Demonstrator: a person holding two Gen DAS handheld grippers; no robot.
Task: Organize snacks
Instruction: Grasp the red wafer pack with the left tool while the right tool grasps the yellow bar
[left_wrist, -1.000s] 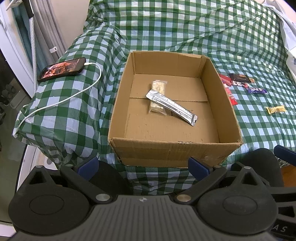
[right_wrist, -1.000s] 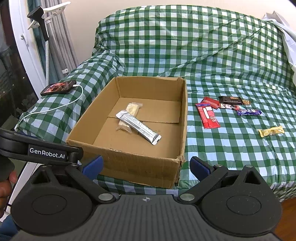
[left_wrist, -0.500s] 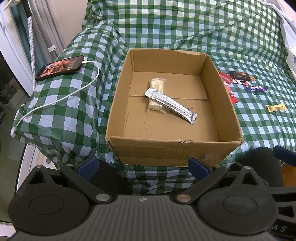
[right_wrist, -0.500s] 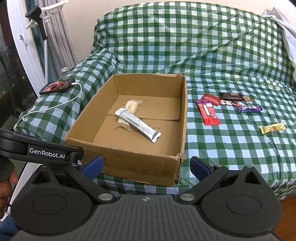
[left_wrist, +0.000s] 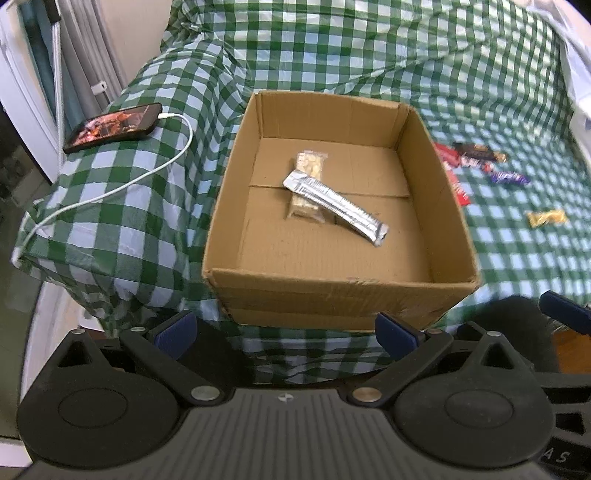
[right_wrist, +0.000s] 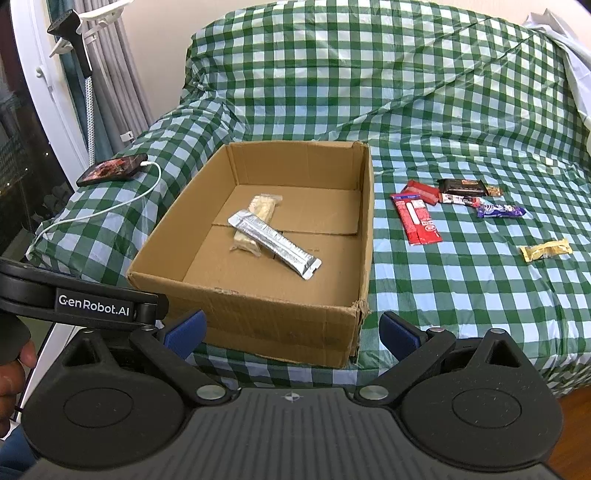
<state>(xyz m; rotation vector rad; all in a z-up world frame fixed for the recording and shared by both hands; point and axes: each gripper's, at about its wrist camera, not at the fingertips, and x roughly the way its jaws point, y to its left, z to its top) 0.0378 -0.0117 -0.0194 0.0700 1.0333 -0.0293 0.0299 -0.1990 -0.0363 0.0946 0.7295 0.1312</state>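
Red wrappers (left_wrist: 448, 162) partly behind the box wall (left_wrist: 439, 177); labels perhaps too blurred.

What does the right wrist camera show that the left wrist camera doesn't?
Only the right wrist view shows the red snack packs whole, the left gripper's branded body and a person's hand at the left edge. Only the left wrist view shows the white cable trailing down over the bed's corner. Both show the cardboard box holding a silver bar lying across a pale bar, the phone, the purple and gold snacks, and open, empty jaws.
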